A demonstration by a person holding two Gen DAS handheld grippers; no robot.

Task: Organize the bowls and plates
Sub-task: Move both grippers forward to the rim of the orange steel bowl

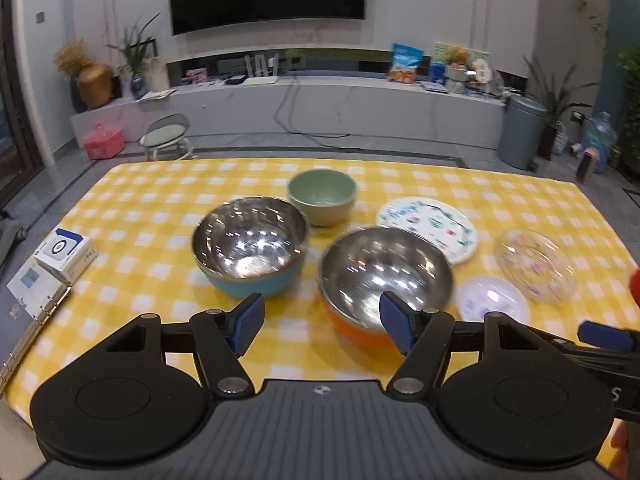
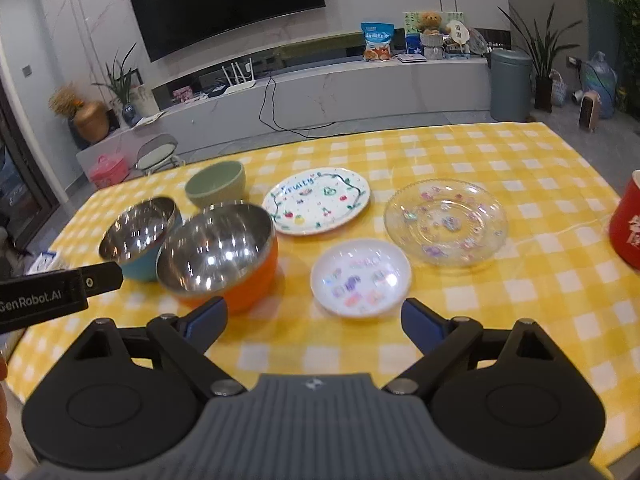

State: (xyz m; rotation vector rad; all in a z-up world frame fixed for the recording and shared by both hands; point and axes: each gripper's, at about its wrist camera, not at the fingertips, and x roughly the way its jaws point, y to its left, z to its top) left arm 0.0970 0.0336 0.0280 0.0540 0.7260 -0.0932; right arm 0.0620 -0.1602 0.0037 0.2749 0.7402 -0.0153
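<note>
On the yellow checked table stand an orange steel bowl (image 1: 386,276) (image 2: 218,250), a teal steel bowl (image 1: 250,246) (image 2: 138,236) and a green bowl (image 1: 322,196) (image 2: 216,186). To their right lie a fruit-print plate (image 1: 430,226) (image 2: 318,206), a small white dish (image 1: 490,296) (image 2: 360,278) and a clear glass plate (image 1: 534,264) (image 2: 446,224). My left gripper (image 1: 322,322) hangs open before the two steel bowls, its right pad over the orange bowl's near rim. My right gripper (image 2: 314,320) is open just short of the small dish, holding nothing.
A red cup (image 2: 628,224) stands at the table's right edge. A small box (image 1: 66,254) and an open ring binder (image 1: 28,320) lie at the left edge. Behind the table are a low TV bench, a stool (image 1: 166,136) and a grey bin (image 1: 520,132).
</note>
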